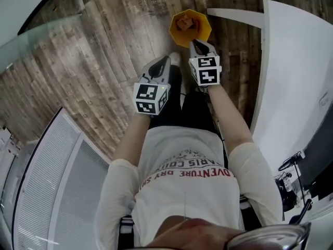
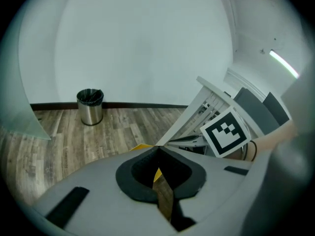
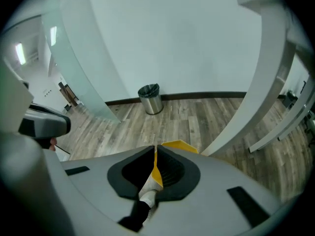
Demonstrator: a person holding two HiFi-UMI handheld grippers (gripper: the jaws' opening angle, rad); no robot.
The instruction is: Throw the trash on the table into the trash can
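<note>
A yellow eight-sided trash can stands on the wooden floor in front of the person's feet, with a crumpled brownish piece of trash inside it. My right gripper hangs shut just over the can's near rim, nothing between its jaws. In the right gripper view its tips meet, and the can's yellow rim shows below them. My left gripper is beside it to the left, over bare floor, also shut and empty. Its tips meet in the left gripper view.
A white table runs along the right. A white slatted panel lies at the lower left. A small steel bin with a black liner stands far off by the wall, also in the left gripper view.
</note>
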